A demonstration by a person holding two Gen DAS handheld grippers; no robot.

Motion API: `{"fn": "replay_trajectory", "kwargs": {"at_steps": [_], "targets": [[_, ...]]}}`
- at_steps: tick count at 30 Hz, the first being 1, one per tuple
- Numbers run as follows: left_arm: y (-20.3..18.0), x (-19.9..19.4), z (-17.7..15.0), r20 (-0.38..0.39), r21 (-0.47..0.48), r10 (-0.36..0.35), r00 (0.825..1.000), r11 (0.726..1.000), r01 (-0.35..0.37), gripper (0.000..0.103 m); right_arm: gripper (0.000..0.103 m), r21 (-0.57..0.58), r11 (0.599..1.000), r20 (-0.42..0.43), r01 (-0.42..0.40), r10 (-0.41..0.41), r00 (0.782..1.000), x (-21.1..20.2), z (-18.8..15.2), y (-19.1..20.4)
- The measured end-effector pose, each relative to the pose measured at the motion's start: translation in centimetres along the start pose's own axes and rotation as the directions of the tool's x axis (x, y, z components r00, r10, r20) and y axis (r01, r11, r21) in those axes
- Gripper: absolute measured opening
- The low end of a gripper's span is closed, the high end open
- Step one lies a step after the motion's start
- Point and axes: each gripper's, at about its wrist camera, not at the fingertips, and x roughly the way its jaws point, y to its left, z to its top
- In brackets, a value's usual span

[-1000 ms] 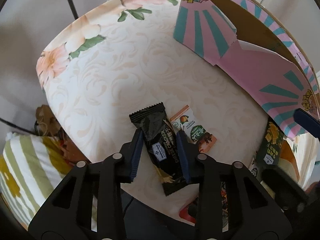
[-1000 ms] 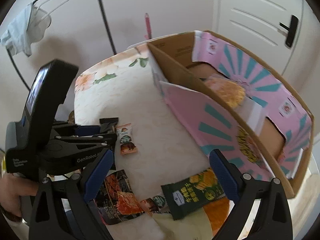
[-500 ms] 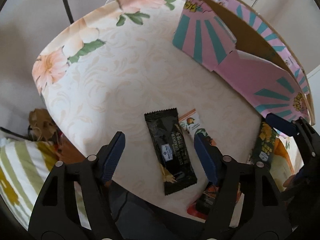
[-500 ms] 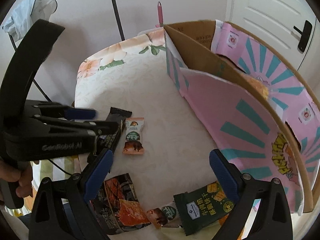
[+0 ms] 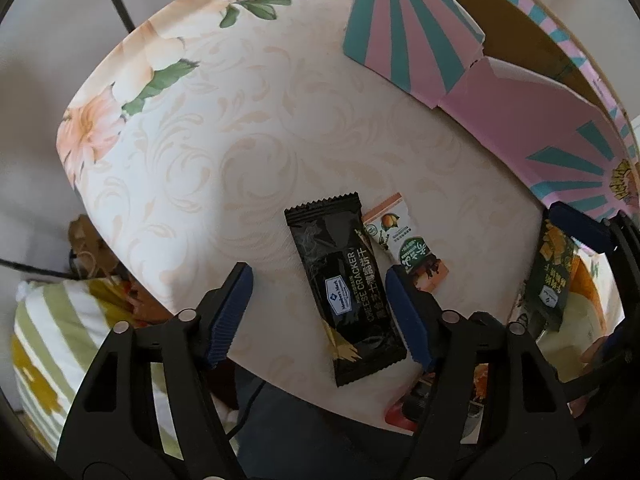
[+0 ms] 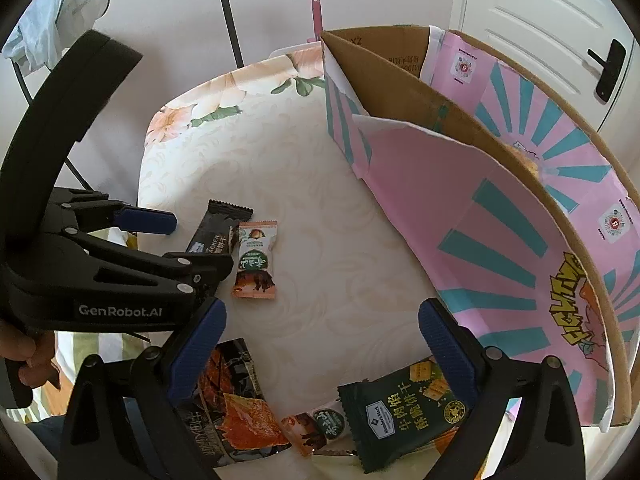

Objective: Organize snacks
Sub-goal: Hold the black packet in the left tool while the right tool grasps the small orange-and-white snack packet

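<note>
Released a second ago, the black cracker packet [image 5: 347,296] lies flat near the table's [image 5: 224,136] front edge between the left gripper's [image 5: 318,316] spread jaws. Right gripper [image 6: 320,356] hovers open beside the pink box [image 6: 480,216].

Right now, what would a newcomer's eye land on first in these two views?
Probably the big pink-and-teal cardboard box, standing open along the right side of the floral tablecloth. Next, the black cheese cracker packet, lying flat on the cloth between the open fingers of the left hand-held gripper. A small orange-and-green snack packet lies just beside it.
</note>
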Motion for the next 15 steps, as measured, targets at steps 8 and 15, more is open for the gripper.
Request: {"fn": "replay_trajectory", "kwargs": {"at_steps": [8, 15], "targets": [[-2.3, 0.2, 1.0, -0.030, 0.111, 0.032, 0.999, 0.993, -0.028, 0.034, 0.096, -0.033, 0.999, 0.003, 0.025, -0.025, 1.000, 0.1, 0.1, 0.1], [0.9, -0.8, 1.8, -0.011, 0.041, -0.028, 1.000, 0.999, 0.029, 0.034, 0.096, -0.013, 1.000, 0.007, 0.014, -0.014, 1.000, 0.9, 0.7, 0.6]]}}
